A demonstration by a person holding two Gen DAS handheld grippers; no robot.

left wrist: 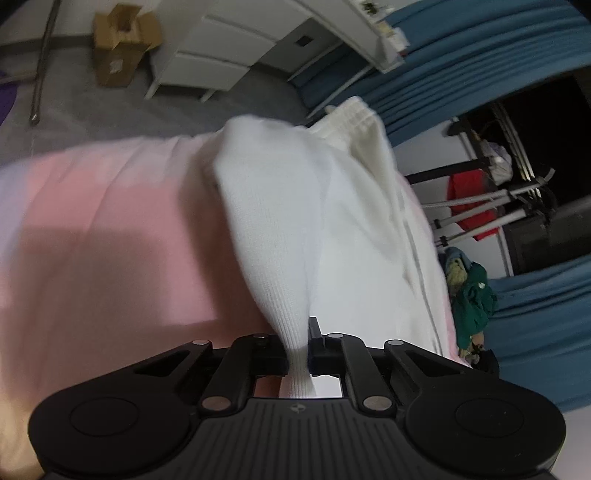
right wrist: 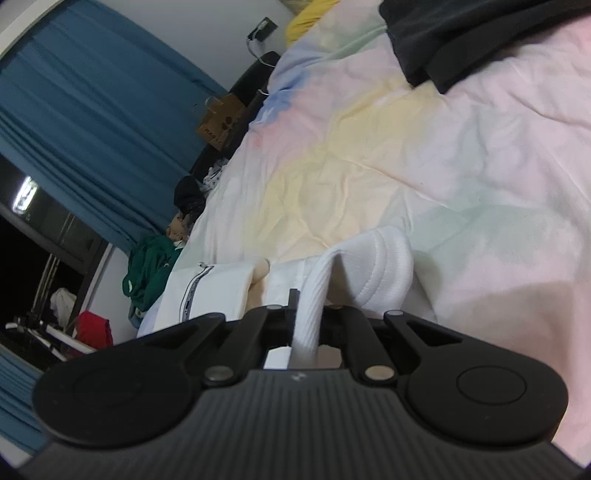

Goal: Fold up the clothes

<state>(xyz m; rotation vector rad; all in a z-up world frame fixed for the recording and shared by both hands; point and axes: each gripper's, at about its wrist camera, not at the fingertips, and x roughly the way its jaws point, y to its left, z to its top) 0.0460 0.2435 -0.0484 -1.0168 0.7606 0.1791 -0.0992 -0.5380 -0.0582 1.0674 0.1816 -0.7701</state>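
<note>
A white knitted garment (left wrist: 288, 221) with a ribbed hem and a grey-trimmed zip lies on the pastel bedspread (left wrist: 103, 240). My left gripper (left wrist: 298, 350) is shut on a ribbed edge of it, and the cloth rises from the jaws in a lifted fold. In the right wrist view the same white garment (right wrist: 373, 273) bunches just ahead of my right gripper (right wrist: 308, 325), which is shut on another ribbed strip of it. The zip strip (right wrist: 195, 284) runs along the left part of the cloth.
A black garment (right wrist: 461, 40) lies on the bedspread (right wrist: 406, 147) at the far end, with a yellow pillow (right wrist: 306, 16) beyond. Green clothes (right wrist: 147, 269) and a red item (right wrist: 94, 328) sit beside the bed near blue curtains (right wrist: 81, 122). White drawers (left wrist: 221, 48) and a cardboard box (left wrist: 122, 40) stand on the floor.
</note>
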